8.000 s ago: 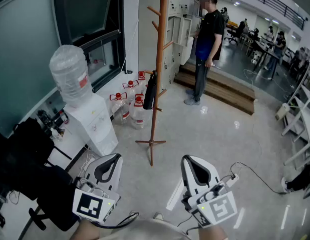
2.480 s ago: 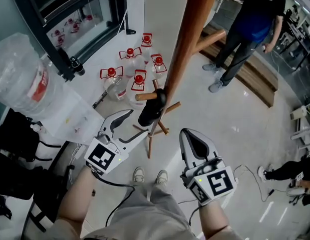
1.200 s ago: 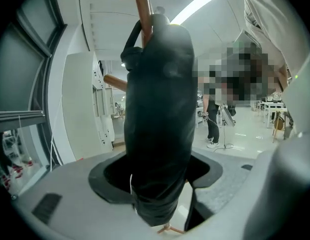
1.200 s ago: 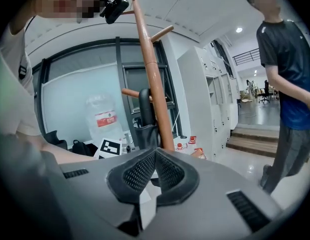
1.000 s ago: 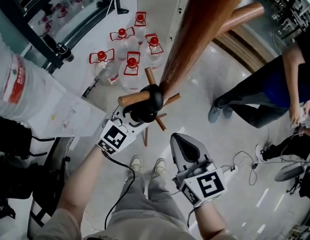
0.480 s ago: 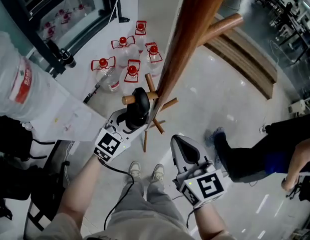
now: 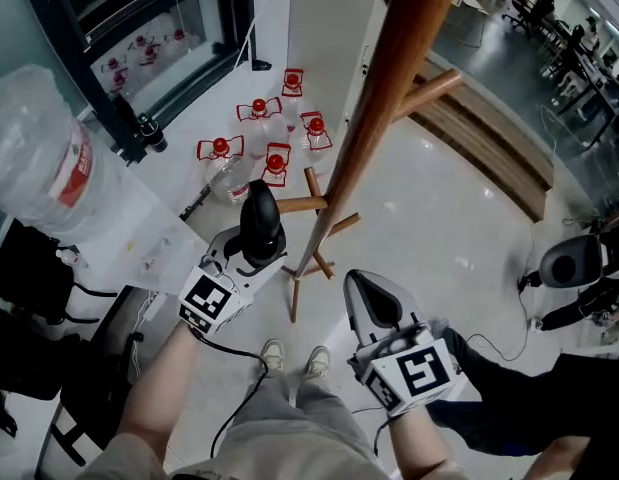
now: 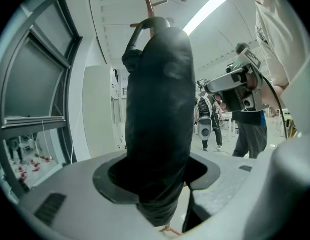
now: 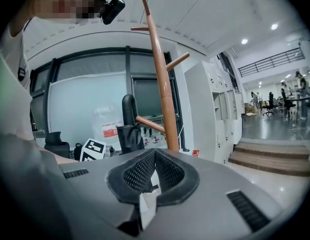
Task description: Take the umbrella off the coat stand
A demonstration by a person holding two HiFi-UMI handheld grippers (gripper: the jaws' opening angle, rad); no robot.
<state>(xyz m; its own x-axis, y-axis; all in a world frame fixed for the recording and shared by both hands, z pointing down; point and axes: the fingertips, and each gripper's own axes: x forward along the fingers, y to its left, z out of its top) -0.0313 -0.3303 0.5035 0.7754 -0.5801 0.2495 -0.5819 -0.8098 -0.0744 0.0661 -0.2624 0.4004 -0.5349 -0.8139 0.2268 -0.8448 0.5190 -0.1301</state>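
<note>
The black folded umbrella (image 7: 260, 220) stands upright in my left gripper (image 7: 257, 251), just left of the wooden coat stand's (image 7: 374, 118) low peg (image 7: 301, 205). In the left gripper view the umbrella (image 8: 157, 109) fills the gap between the jaws, which are shut on its lower part; its curved handle shows at the top. Whether it still touches the peg I cannot tell. My right gripper (image 7: 365, 290) hangs lower and to the right, shut with nothing in it. In the right gripper view the umbrella (image 9: 127, 121) sits by the peg on the stand (image 9: 162, 84).
A water dispenser with a big bottle (image 7: 59, 158) stands at the left. Several red-capped water jugs (image 7: 274, 138) sit on the floor behind the stand. A wooden step (image 7: 489, 143) runs at the right. A bystander in dark clothes (image 7: 509, 408) is at the lower right.
My left gripper has risen and drawn left with the umbrella, from against the pole to beside the peg's tip. The right gripper rose a little. The bystander shifted to the lower right.
</note>
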